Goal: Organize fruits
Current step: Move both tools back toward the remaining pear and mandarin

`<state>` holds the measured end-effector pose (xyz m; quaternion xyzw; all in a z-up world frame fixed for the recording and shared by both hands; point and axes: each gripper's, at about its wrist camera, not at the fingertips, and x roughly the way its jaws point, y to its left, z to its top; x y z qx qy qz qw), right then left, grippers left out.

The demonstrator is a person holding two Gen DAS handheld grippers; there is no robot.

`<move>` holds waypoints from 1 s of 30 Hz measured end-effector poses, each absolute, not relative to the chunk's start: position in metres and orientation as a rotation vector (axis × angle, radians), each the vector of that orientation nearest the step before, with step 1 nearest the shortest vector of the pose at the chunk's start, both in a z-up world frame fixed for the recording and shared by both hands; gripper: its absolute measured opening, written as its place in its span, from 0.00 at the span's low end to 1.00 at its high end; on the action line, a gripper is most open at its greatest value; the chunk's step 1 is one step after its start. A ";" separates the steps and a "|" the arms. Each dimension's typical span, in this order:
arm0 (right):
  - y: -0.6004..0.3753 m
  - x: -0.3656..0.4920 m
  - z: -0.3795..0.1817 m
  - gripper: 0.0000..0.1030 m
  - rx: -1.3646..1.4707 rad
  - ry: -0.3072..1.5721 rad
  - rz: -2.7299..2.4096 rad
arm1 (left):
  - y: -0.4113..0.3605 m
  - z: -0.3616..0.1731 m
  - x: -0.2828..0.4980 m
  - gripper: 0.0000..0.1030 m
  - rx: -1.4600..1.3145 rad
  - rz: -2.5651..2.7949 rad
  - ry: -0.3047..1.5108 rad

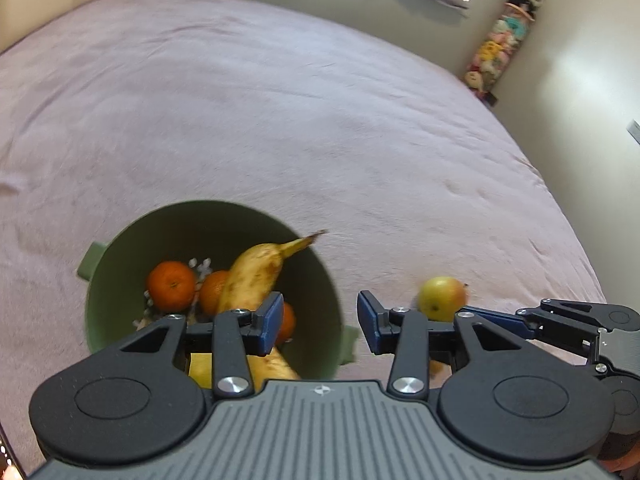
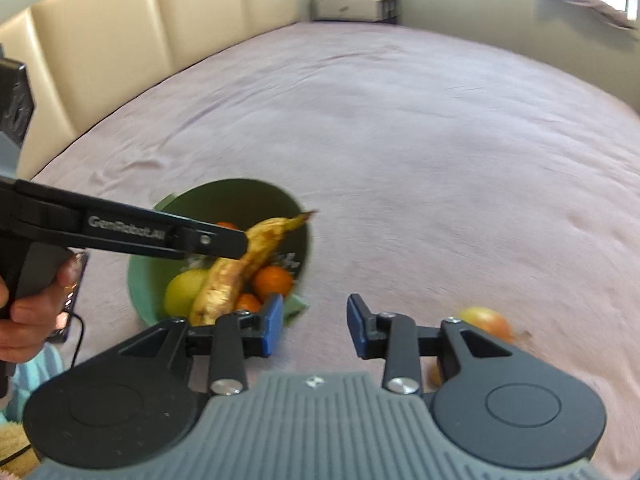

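Observation:
A green bowl (image 1: pixel 120 252) sits on the pink bedspread and holds a spotted banana (image 1: pixel 256 272), oranges (image 1: pixel 171 285) and a yellow-green fruit (image 2: pixel 185 292). A yellow-green apple (image 1: pixel 442 298) lies on the bedspread to the right of the bowl; it also shows in the right wrist view (image 2: pixel 486 320). My left gripper (image 1: pixel 320 320) is open and empty, hovering over the bowl's right rim. My right gripper (image 2: pixel 314 326) is open and empty, between the bowl (image 2: pixel 224 192) and the apple. The banana (image 2: pixel 240 268) leans on the bowl's far rim.
The pink bedspread (image 1: pixel 280 120) spreads wide beyond the bowl. A padded cream headboard (image 2: pixel 100 48) runs along the left. A stack of plush toys (image 1: pixel 504 40) stands in the far right corner. A phone with a cable (image 2: pixel 68 300) lies by the hand.

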<state>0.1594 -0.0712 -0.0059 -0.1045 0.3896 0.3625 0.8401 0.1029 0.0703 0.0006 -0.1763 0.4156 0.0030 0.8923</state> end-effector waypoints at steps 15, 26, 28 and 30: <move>-0.142 0.128 -0.016 0.44 -0.166 0.726 0.475 | -0.005 0.002 0.086 0.48 -0.218 -0.190 0.790; -0.173 0.146 -0.047 0.44 -0.094 0.786 0.299 | -0.031 -0.019 0.096 0.46 -0.188 -0.202 0.821; -0.176 0.149 -0.051 0.44 -0.098 0.787 0.279 | -0.037 -0.022 0.101 0.46 -0.177 -0.202 0.823; -0.177 0.153 -0.055 0.44 -0.118 0.786 0.268 | -0.043 -0.026 0.105 0.46 -0.156 -0.207 0.832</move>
